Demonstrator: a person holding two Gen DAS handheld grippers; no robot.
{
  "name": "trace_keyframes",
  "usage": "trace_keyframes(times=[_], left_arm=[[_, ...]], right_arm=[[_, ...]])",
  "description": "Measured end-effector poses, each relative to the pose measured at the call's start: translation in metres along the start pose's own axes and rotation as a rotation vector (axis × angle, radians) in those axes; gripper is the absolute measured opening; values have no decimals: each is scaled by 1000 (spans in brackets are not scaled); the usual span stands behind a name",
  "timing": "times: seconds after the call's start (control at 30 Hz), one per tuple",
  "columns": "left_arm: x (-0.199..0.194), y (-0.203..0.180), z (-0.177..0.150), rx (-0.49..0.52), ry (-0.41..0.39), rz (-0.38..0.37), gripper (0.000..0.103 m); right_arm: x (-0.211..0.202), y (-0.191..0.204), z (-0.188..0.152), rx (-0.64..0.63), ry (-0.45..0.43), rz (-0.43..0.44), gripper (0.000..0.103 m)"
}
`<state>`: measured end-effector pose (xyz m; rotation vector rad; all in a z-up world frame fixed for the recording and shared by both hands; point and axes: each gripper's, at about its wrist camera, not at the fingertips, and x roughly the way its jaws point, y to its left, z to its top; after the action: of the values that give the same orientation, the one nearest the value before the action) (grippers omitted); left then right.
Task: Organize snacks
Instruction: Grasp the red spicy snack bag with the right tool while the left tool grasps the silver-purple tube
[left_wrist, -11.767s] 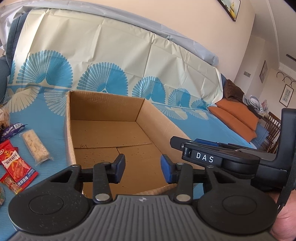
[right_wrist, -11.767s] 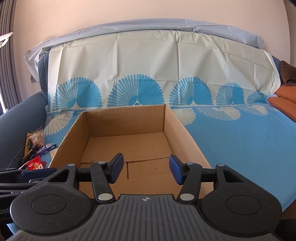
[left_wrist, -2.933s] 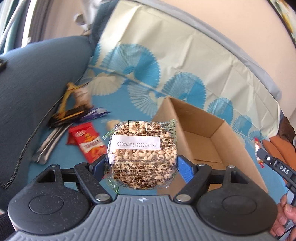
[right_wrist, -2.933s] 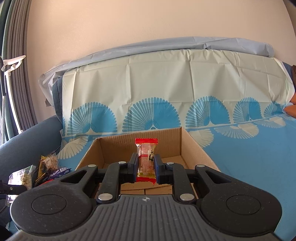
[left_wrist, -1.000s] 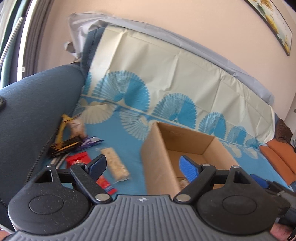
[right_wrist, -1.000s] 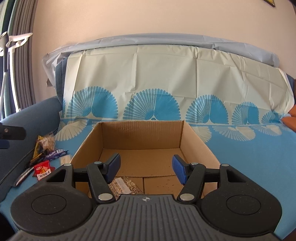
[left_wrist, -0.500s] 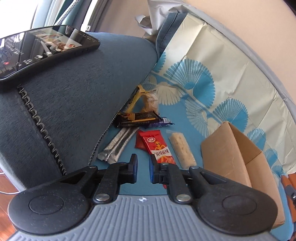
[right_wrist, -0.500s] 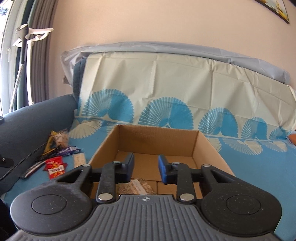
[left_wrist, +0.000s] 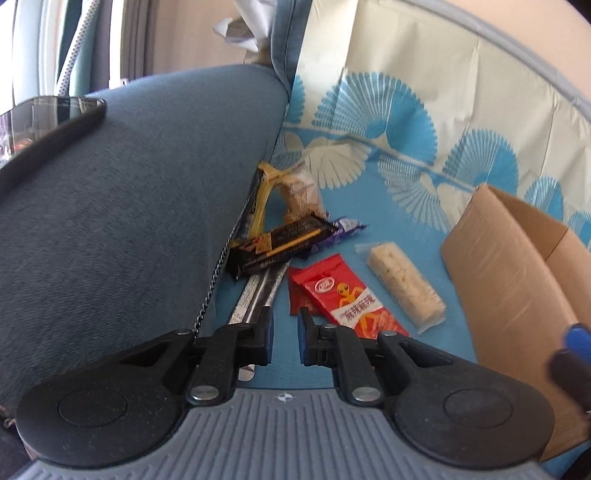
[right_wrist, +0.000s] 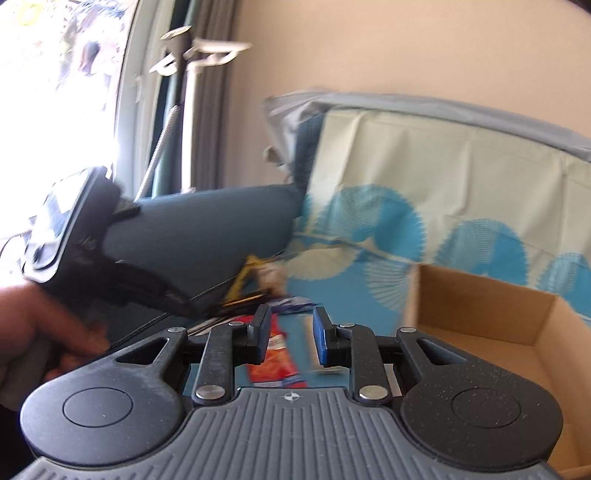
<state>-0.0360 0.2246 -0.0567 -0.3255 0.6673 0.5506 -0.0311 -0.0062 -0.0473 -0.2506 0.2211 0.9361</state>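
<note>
**Red packet lined up ahead of both grippers**

Red foil is what fills the middle of the left wrist view: a red snack packet (left_wrist: 345, 297) is seen lying flat on the blue patterned cover (left_wrist: 399, 206), just ahead of the left gripper (left_wrist: 285, 334) and a touch to its right. The left gripper is held nearly closed, only a narrow gap left between its blue pads, and nothing is gripped. A pale cereal bar (left_wrist: 404, 286) in clear wrap is laid further right of the packet, near the cardboard box (left_wrist: 509, 258), which stands at the far right. Ahead and left, a dark chocolate bar (left_wrist: 280, 242) is stacked over a silver stick pack (left_wrist: 255, 295), with a purple wrapper (left_wrist: 345, 229) and a yellow-edged bag (left_wrist: 291, 188) behind. A phone (left_wrist: 48, 122) is rested on the grey sofa arm (left_wrist: 140, 192) far left.

From the right wrist view, blurred, the right gripper (right_wrist: 290, 341) is shown slightly parted and empty, with the red snack packet (right_wrist: 275, 360) seen below its fingers. The open box (right_wrist: 491, 314) is placed to its right, and the person's left hand (right_wrist: 33, 332) is caught at the left edge.
</note>
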Motion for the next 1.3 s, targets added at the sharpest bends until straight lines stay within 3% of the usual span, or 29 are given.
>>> trace_keyframes(times=[0.03,0.2,0.3,0.37,0.67,0.73,0.8,0.87,1.07,1.3], left_arm=[[3,0,0,3,10,5,14],[20,1,3,22,52,55,16],[29,-7,3,83,65,87,19],[38,-8,4,91,88,117,29],[73,-20,4,165,155,225,33],[78,-22,4,171,150,238,33],[80,-22,3,171,146,247,33],[81,-21,3,167,144,246,29],[72,-13,5,119,138,175,12],[47,0,2,38,179,-12,7]], right_arm=[[11,7,-2,-11,17,4,28],[73,16,-16,12,112,2,61],[108,13,-27,20,158,-3,68],[126,9,-33,21,188,-4,76],[171,2,-44,4,254,63,90],[173,7,-46,-25,261,74,90],[173,8,-46,-31,272,112,69],[171,8,-47,-28,286,133,55],[151,11,-44,-66,297,120,45],[116,19,-38,-56,353,78,44]])
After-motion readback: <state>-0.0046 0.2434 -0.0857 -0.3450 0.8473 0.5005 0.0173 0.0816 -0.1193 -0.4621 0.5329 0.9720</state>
